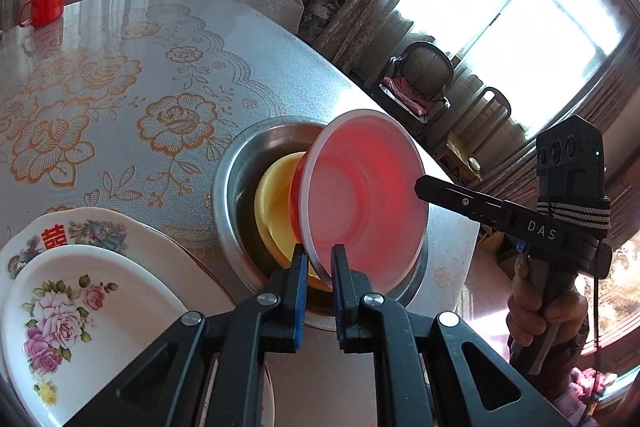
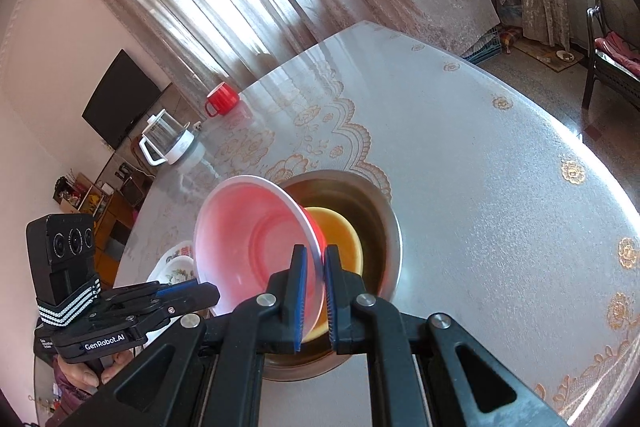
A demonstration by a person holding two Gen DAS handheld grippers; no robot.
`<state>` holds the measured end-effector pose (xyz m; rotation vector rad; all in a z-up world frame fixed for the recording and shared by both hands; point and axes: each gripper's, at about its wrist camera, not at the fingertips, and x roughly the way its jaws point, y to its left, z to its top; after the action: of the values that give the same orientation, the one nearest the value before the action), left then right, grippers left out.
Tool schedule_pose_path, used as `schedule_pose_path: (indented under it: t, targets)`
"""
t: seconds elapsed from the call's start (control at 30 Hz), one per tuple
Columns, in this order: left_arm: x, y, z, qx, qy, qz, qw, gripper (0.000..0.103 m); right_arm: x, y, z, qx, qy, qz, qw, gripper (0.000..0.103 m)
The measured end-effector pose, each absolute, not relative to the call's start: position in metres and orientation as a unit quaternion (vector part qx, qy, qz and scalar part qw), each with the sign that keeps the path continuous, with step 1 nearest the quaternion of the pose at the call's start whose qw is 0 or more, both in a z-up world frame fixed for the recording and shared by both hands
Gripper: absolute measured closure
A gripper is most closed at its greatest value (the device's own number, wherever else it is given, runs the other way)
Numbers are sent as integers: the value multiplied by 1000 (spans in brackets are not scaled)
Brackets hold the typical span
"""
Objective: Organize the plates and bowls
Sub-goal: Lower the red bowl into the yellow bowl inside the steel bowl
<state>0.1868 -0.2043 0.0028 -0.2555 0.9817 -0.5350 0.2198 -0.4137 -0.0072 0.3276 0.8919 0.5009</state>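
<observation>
**Pink bowl held on edge by both grippers above a steel basin**

A translucent pink plastic bowl (image 1: 366,195) sits tilted on its side at the centre of the left wrist view, its pale rim facing the camera and its smooth, round inside glowing red where light passes through. The left gripper (image 1: 319,263) is clamped narrowly on the bowl's lower rim, blue pads pressing either face of the thin wall. The right gripper (image 2: 316,267) pinches the rim in the same way on the opposite side; in the left wrist view it reaches in from the right edge, carried by a hand (image 1: 548,311) wrapped round its grey handle.

Directly behind the pink bowl stands a round stainless-steel basin (image 1: 236,163) with a dull brushed wall and a broad flat lip. Inside it lies a glossy yellow bowl (image 1: 276,203), and the pink bowl's base leans toward that yellow one; whether they touch cannot be told.

At the lower left of the left wrist view two glazed ceramic plates are stacked: a white plate with pink roses (image 1: 80,327) on top of a scalloped plate with a red character (image 1: 100,227). The table (image 1: 120,75) is covered by a shiny plastic cloth printed with gold lace flowers. A red enamel mug (image 1: 46,5) stands far off at the upper left, and a clear glass kettle (image 2: 168,139) with a white base stands near it in the right wrist view.
</observation>
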Motion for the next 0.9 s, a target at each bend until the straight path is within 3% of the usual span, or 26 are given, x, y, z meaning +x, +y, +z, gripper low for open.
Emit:
schedule_pose_path:
  t: [0.47,0.7,0.9]
  targets:
    - [191,-208,-5,-96,469,-228,848,90,228,-408,-19,129,439,217,862,93]
    - [194,-208,-5,-78,466,-214,855,85,230,-408,-19,128,439,222,861,93]
    - [191,-203,3,-64,437,-196,875,75,233,-399,-22,105,441,219,864,92]
